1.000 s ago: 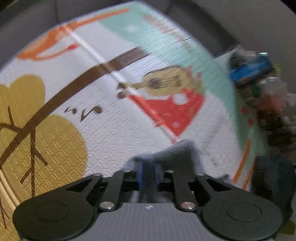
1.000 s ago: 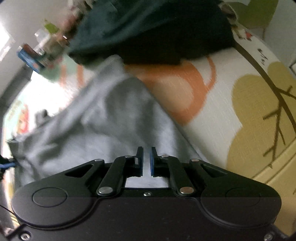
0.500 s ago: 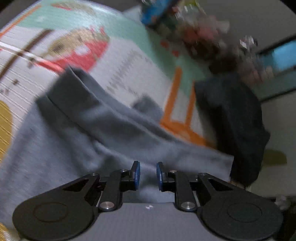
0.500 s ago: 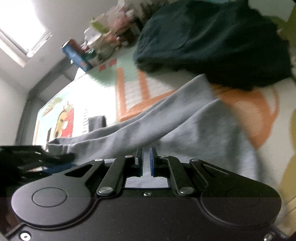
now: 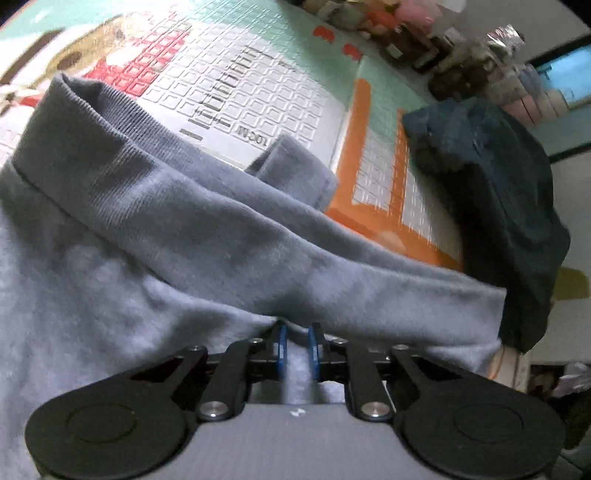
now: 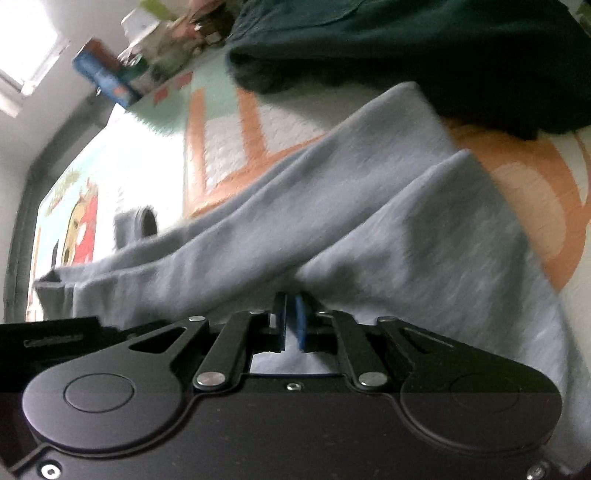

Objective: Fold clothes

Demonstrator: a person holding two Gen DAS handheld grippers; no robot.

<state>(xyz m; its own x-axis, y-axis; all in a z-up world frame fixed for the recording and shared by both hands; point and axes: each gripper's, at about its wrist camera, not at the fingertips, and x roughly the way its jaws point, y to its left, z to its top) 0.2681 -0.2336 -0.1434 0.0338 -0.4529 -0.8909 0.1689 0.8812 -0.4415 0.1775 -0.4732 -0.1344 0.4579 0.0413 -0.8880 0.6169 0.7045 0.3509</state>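
Note:
A grey sweatshirt [image 5: 166, 221] lies crumpled on the patterned play mat [image 5: 258, 85], its ribbed hem [image 5: 74, 110] at the upper left and a sleeve cuff [image 5: 295, 166] poking up behind. My left gripper [image 5: 297, 332] points steeply down; its jaws are closing with a pucker of the grey cloth pinched between the blue pads. In the right wrist view the same sweatshirt [image 6: 369, 206] fans out in folds from my right gripper [image 6: 291, 302], which is shut on a ridge of it. The left gripper's black body shows at that view's left edge.
A dark teal garment [image 5: 509, 206] is heaped on the mat just beyond the sweatshirt, also filling the top of the right wrist view as a dark heap [image 6: 424, 48]. Small bottles and boxes [image 5: 424, 33] line the mat's far edge, with a blue box [image 6: 110, 77] among them.
Both grippers have sunk toward the mat with the sweatshirt. The left view swung from bare mat to the spread grey cloth, and its jaws have narrowed on it. The right jaws stay pinched.

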